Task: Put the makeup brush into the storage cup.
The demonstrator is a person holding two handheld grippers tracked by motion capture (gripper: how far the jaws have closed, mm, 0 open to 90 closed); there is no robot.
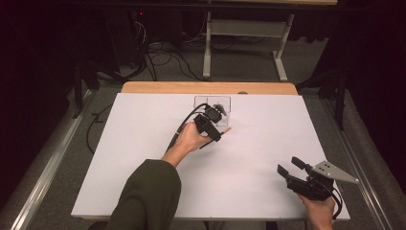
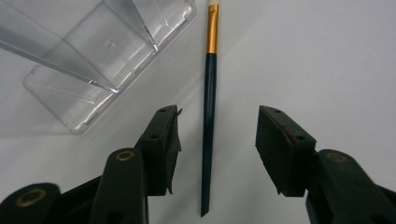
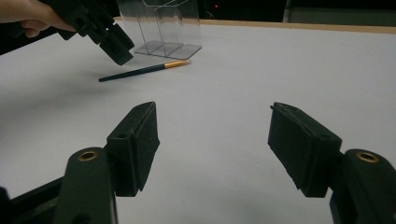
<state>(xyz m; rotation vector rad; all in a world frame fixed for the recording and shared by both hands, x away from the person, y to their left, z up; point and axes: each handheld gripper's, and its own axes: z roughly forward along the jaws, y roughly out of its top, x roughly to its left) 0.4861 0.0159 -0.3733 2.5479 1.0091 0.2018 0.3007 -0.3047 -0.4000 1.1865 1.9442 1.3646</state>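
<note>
Figure: picking up a brush beside a clear holder. The left gripper (image 2: 217, 140) hangs over the white table (image 1: 143, 143) with its jaws apart and nothing clamped. The thin dark brush (image 2: 208, 126) lies flat on the table between them, touching neither pad and sitting nearer the jaw at the left of the left gripper view. Its gold ferrule (image 2: 213, 32) and pale tip point away from the gripper, passing just beside the base of the clear plastic holder (image 2: 93, 60).

To do this step well, I judge, the gripper should shift slightly so the handle lies midway between the pads, then sink until the pad tips meet the table. The handle is slim and round, so a high or off-centre pinch would likely roll it aside. Closing should be slow, across the handle, well short of the ferrule and clear of the holder wall.

The right gripper (image 3: 212, 144) rests near the table's near right corner, well apart from the brush, jaws wide with bare table between them.

Hard to make out: in the high view the left hand (image 1: 189, 139) and gripper body cover most of the brush, leaving only its orange end showing. The bristle tip is cut off at the top edge of the left gripper view. Whether the transparent holder contains anything cannot be told. How high the pads stand above the table is also uncertain.
</note>
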